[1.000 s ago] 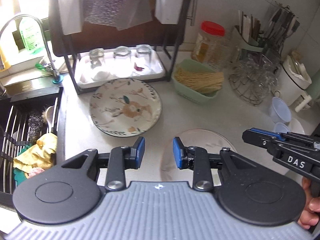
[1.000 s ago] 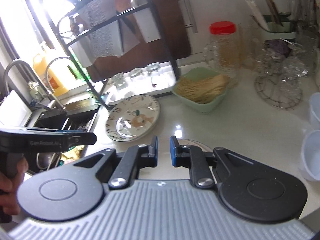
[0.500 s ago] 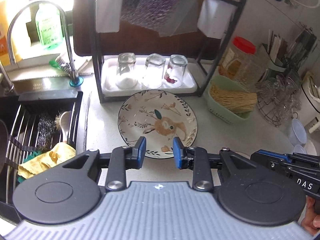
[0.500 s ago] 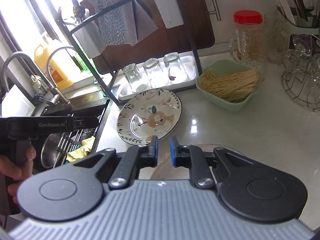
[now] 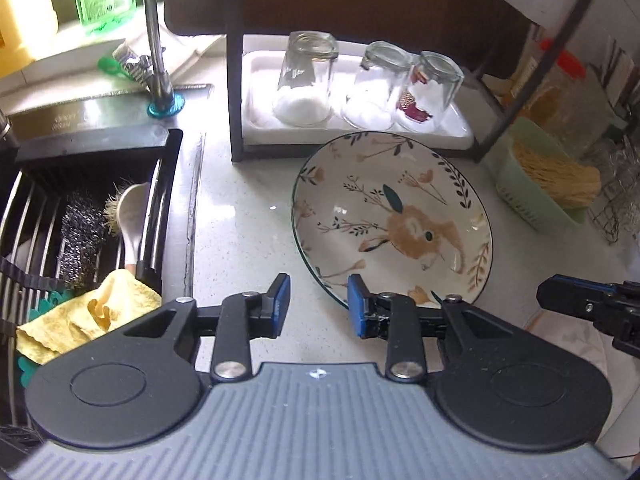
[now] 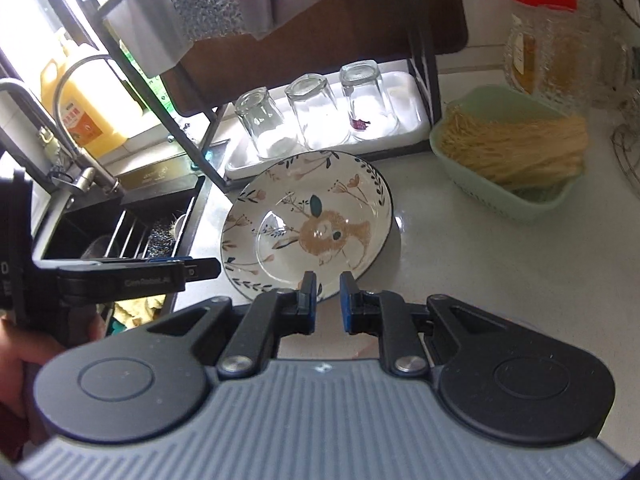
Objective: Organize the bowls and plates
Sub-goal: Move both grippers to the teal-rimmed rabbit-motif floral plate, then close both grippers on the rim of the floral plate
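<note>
A round plate (image 5: 392, 220) painted with a rabbit and leaves lies flat on the pale counter in front of a black rack. In the left wrist view my left gripper (image 5: 318, 304) hovers at the plate's near left rim. Its jaws are opening with only bare counter between them, and its right fingertip (image 5: 356, 308) is over the rim. The same plate (image 6: 308, 224) fills the middle of the right wrist view. My right gripper (image 6: 328, 300) is shut and empty just above the plate's near edge. Each gripper shows in the other's view: the right gripper (image 5: 580, 304) and the left gripper (image 6: 160, 276).
Behind the plate, the black rack's white tray (image 5: 256, 92) holds three upturned glasses. At left is the sink (image 5: 100, 148) with a drainer, scourer and yellow cloth (image 5: 80, 316). A green basket of noodles (image 6: 512, 152) and a red-lidded jar (image 6: 544, 32) stand at right.
Both grippers came down and closer to the rabbit plate, which now looms larger in both views. The left jaws stand wider apart than before. The right jaws stayed shut.
</note>
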### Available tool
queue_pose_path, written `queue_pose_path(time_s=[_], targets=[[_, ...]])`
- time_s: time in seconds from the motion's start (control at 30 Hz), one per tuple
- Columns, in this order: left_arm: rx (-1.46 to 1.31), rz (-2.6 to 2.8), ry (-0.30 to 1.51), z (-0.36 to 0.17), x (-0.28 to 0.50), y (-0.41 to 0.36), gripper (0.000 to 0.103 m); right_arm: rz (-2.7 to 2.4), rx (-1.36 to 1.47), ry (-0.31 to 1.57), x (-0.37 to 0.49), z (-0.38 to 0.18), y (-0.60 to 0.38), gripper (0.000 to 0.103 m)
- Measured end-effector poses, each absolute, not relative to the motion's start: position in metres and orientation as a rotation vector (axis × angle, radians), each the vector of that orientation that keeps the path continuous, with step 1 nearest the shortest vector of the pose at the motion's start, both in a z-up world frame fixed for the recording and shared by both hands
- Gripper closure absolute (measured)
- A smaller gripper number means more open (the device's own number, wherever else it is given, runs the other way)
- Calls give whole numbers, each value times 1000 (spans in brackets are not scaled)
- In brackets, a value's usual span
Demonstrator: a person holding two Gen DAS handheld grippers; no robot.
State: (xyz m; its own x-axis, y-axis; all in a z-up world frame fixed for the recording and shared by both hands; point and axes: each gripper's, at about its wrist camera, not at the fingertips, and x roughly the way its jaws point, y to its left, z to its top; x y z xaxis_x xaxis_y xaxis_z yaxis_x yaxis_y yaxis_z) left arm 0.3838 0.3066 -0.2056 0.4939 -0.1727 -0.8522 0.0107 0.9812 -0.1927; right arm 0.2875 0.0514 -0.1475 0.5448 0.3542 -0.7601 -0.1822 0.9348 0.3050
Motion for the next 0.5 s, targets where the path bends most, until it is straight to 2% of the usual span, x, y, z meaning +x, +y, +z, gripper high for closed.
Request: queue_pose_path(time_s=[0.1,0.13,0.17,0.23,0.5], targets=[[-201,-113,1051,-210,397,315,53,306,162,940,303,-149,57,86],[-208,-117,1054,-211,402,317,53,298,164,946,309,-151,57,80],[-213,-119,1058,-212,408,318,53,290,172,952,315,-152,57,64],[-213,-124,1068,-215,419,319,53,270,187,958,327,-156,56,52],[-227,-148,1107,-227,448,324,53,198,229,1016,364,-181,51,53]])
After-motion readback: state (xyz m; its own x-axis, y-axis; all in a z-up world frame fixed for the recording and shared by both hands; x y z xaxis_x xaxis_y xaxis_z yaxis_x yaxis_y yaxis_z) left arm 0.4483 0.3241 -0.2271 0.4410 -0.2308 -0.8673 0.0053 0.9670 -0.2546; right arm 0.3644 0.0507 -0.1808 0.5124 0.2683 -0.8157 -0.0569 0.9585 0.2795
